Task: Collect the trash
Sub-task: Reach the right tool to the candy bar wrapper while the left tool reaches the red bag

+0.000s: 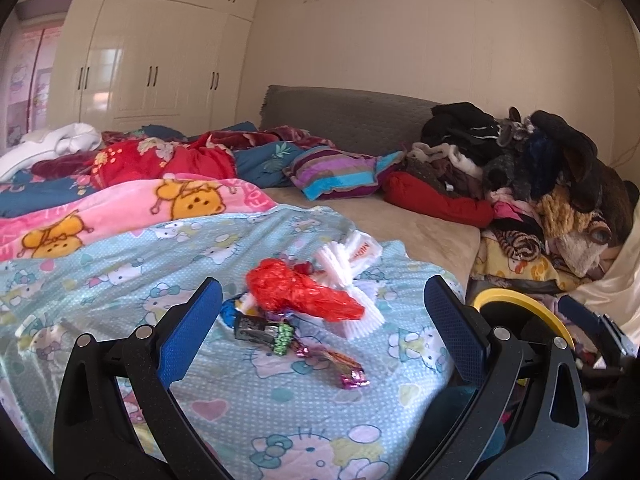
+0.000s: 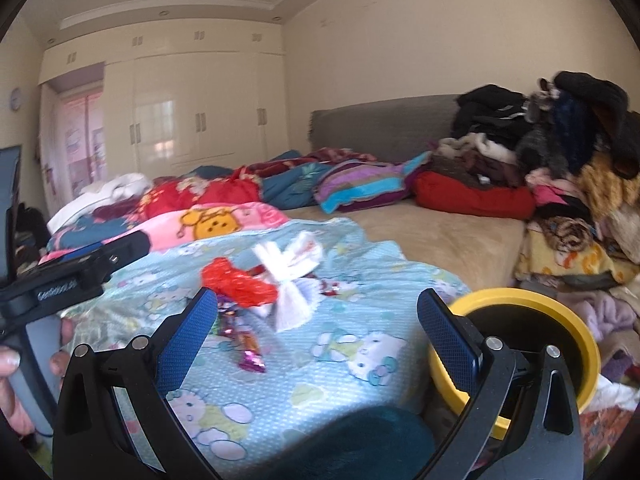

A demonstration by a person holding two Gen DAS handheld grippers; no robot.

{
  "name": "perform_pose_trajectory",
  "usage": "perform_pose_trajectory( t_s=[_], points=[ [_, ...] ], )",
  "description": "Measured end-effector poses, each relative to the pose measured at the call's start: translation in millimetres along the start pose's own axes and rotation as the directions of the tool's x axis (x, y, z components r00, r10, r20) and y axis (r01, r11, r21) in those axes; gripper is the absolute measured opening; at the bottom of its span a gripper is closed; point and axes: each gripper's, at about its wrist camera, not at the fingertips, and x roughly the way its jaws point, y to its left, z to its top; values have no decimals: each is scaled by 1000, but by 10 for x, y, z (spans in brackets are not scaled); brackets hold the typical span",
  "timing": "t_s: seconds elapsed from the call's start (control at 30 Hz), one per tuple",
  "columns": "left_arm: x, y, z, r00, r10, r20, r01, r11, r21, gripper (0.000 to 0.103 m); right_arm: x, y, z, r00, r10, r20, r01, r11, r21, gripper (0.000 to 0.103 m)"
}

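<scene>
the left gripper hung low over the bed with its blue-padded jaws spread wide and nothing between them. ahead of it, on a pale blue cartoon-cat blanket, lay a small heap of trash: a crumpled red plastic bag on top, white foam netting just behind and beside it, a dark wrapper touching the bag's near edge, and a shiny pink candy wrapper a little nearer the camera, apart from the rest.

the right gripper was also released, jaws wide and empty, pointing at the same heap from slightly further right. in its view the red bag and the foam netting looked blurred, and the candy wrappers lay close to the left pad. a yellow-rimmed bin stood at the bed's edge, just beside the right jaw and partly hidden by it; its rim showed at the right of the left view too. a hand gripping the other tool's handle showed at the left edge of the right view.

further back were a pink bear blanket, a striped pillow, a grey headboard and a tall pile of clothes on the right. cream wardrobes lined the far wall.
</scene>
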Motion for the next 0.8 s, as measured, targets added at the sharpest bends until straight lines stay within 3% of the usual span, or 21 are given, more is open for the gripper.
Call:
perform_pose_trajectory(
  t_s=[0.23,0.43,0.63,0.8],
  points=[
    [45,307,15,1000,19,10,-18,999,-39,93,311,293,22,992,104,-69,-106,994,-31,97],
    [119,634,65,1000,20,19,-18,996,-89,93,566,491,1,971,185,-150,-194,980,-49,97],
    [268,855,187,999,-15,36,19,994,-106,93,787,545,-50,957,199,-211,-217,974,-63,97],
    [506,871,248,998,-67,14,68,993,-93,93,1108,514,-148,929,199,-313,-227,972,-56,97]
  ],
)
